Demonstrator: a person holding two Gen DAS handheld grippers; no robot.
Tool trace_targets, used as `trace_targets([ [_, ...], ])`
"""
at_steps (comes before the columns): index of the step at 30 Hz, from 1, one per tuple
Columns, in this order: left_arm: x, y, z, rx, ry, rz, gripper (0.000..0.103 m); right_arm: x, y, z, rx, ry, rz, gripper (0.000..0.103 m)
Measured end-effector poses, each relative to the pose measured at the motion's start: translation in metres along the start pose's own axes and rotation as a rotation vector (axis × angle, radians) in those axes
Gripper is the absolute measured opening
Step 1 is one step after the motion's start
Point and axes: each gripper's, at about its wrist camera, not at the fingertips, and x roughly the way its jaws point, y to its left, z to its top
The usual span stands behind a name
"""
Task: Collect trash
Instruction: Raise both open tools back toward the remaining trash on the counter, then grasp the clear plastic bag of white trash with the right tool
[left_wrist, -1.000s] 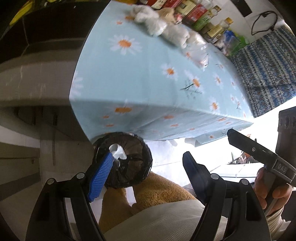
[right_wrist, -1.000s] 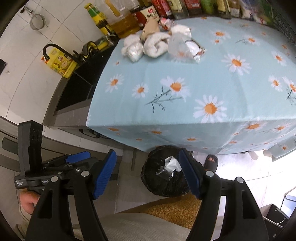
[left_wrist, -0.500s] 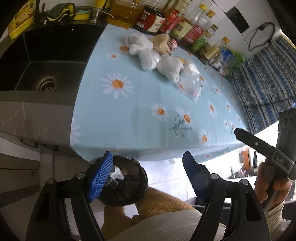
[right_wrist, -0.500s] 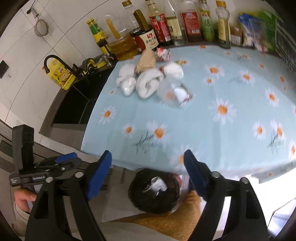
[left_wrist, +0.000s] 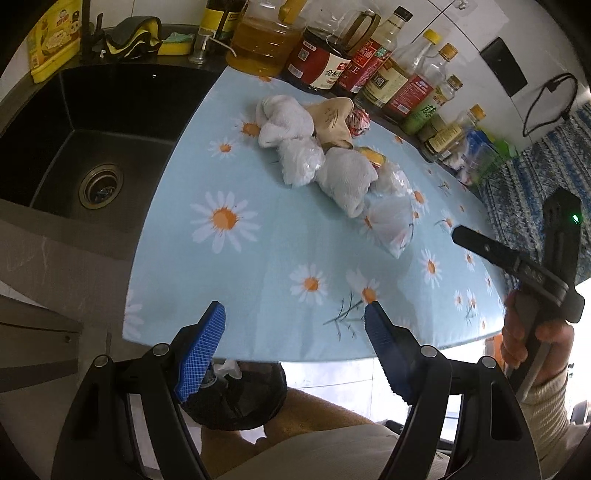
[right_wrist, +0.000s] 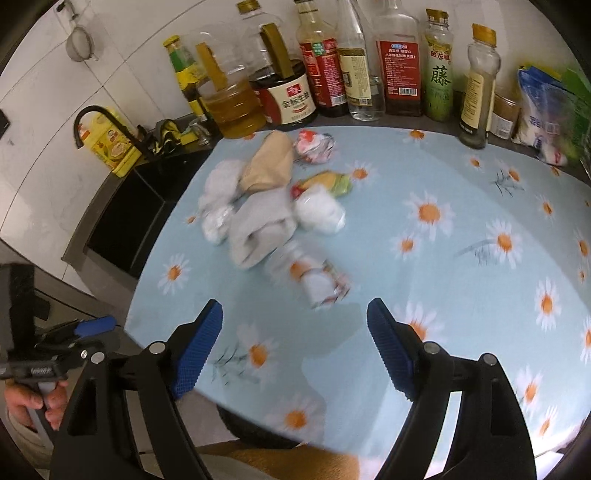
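Note:
A heap of trash lies mid-counter on the daisy cloth (left_wrist: 266, 258): white crumpled wads (left_wrist: 284, 120), a clear plastic bag (left_wrist: 391, 221), a tan paper piece (right_wrist: 269, 164), a red-and-white wrapper (right_wrist: 314, 146) and a yellow-green wrapper (right_wrist: 325, 182). A black-lined bin (left_wrist: 240, 398) with white trash inside stands on the floor below the counter's front edge. My left gripper (left_wrist: 295, 347) hovers open and empty over that edge, well short of the heap. My right gripper (right_wrist: 295, 347) is open and empty too, just short of a clear wrapper (right_wrist: 321, 284).
Oil and sauce bottles (right_wrist: 291, 88) line the back wall. A black sink (left_wrist: 85, 147) with a tap (right_wrist: 92, 118) lies left of the cloth. A blue patterned curtain (left_wrist: 532, 184) hangs at right. A person's hand (left_wrist: 532, 332) holds the other gripper's handle.
Both grippers rose from looking down at the bin below the counter to facing the countertop and trash heap. Their fingers stayed open and empty.

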Motion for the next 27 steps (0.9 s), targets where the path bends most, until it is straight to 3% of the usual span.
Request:
trace_targets([
  [16, 0.021, -0.028, 0.014, -0.111, 0.002, 0.093, 0.075, 0.075, -0.032, 0.07, -0.052, 0.091, 0.103, 0.079],
  [19, 0.025, -0.03, 0.013, -0.127, 0.006, 0.108, 0.075, 0.089, -0.033, 0.076, -0.069, 0.112, 0.112, 0.066],
  [23, 0.031, -0.031, 0.013, -0.147, 0.018, 0.12, 0.075, 0.101, -0.037, 0.078, -0.074, 0.135, 0.144, 0.061],
  [24, 0.033, -0.032, 0.014, -0.15, 0.02, 0.12, 0.075, 0.102, -0.037, 0.078, -0.08, 0.138, 0.147, 0.054],
  [27, 0.036, -0.035, 0.016, -0.153, 0.022, 0.123, 0.075, 0.103, -0.037, 0.078, -0.104, 0.136, 0.15, 0.054],
])
